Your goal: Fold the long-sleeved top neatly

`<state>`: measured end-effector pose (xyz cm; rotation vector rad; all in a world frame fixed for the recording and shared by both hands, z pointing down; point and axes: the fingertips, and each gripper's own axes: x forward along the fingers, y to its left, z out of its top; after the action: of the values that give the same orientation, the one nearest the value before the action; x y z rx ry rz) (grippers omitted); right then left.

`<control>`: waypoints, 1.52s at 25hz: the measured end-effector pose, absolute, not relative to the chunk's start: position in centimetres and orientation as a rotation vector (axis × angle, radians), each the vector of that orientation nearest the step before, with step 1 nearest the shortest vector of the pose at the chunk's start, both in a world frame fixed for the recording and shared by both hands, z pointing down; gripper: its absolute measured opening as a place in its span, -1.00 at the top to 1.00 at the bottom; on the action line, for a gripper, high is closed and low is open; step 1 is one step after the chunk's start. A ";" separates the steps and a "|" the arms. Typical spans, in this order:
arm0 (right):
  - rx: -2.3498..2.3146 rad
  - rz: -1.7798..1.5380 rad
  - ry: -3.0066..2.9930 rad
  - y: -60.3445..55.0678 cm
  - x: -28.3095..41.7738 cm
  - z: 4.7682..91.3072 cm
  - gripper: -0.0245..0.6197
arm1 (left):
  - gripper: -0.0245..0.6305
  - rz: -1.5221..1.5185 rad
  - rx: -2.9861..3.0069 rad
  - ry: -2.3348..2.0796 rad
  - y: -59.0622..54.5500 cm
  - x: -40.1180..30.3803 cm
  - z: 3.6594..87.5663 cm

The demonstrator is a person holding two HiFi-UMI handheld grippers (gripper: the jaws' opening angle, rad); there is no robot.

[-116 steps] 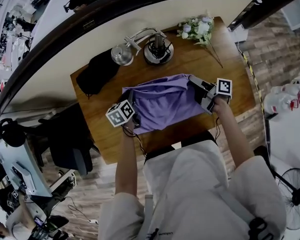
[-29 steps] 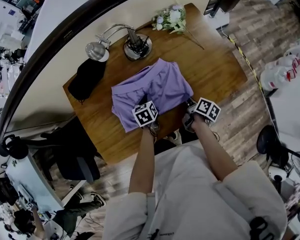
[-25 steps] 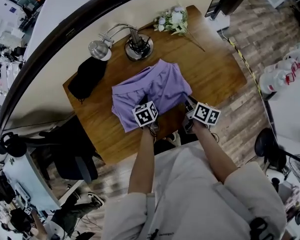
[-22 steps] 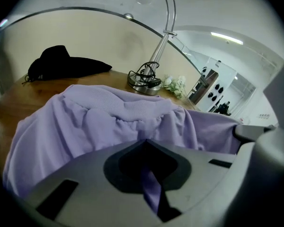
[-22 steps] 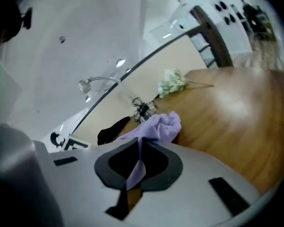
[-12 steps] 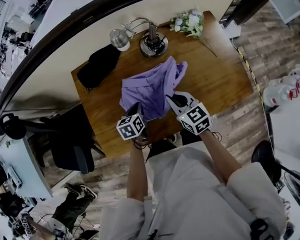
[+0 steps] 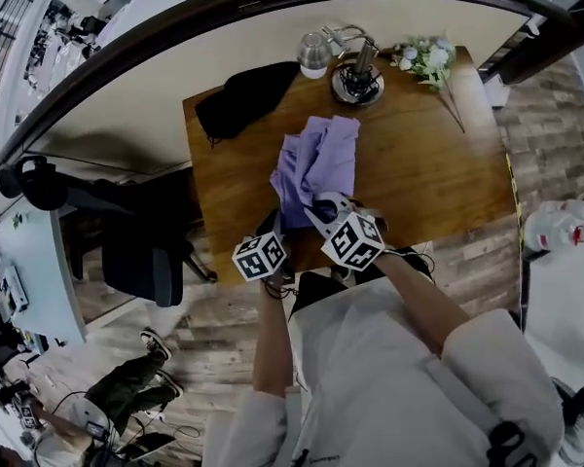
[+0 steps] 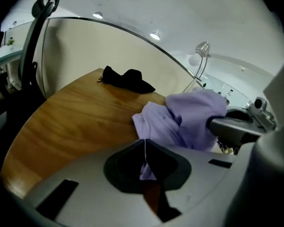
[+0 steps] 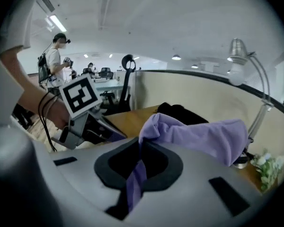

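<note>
Wooden table (image 7: 419, 178) fills the middle of the head view, with a black cloth (image 7: 245, 90), a desk lamp (image 7: 316, 54) and a bunch of flowers (image 7: 423, 56) along its far edge. The purple top (image 7: 319, 159) now hangs as a narrow, bunched strip running from mid-table to the near edge. 1 second ago it lay broad and fairly flat there, with both grippers at its near hem. The left gripper (image 8: 145, 144) has its jaws closed tight on a thin pinch of purple fabric, and the right gripper (image 9: 139, 150) is clamped on a fold that trails down between its jaws. The 2 grippers have drawn close together, and the cloth has lifted and gathered between them. This looks like picking the garment up to turn or re-lay it, so the flat fold is undone for now and needs smoothing once it is set down.
</note>
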<state>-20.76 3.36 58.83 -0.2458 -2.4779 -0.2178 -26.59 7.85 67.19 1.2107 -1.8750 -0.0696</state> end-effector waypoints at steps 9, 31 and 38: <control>-0.549 -0.219 -2.312 11.2 -22.8 64.6 0.36 | 0.85 -0.117 1.131 -1.924 11.5 -28.3 67.3; -0.589 -0.454 -2.261 10.1 -20.4 69.1 0.62 | 0.84 0.050 1.558 -1.761 -3.1 -27.1 63.2; -0.485 -0.202 -2.423 6.4 -19.4 65.6 0.59 | 0.85 0.161 1.554 -1.724 -4.5 -26.7 67.7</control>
<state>-19.44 6.43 65.59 -0.4845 -2.4232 -0.2015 -26.67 -4.53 67.71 1.5543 -1.7239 0.1607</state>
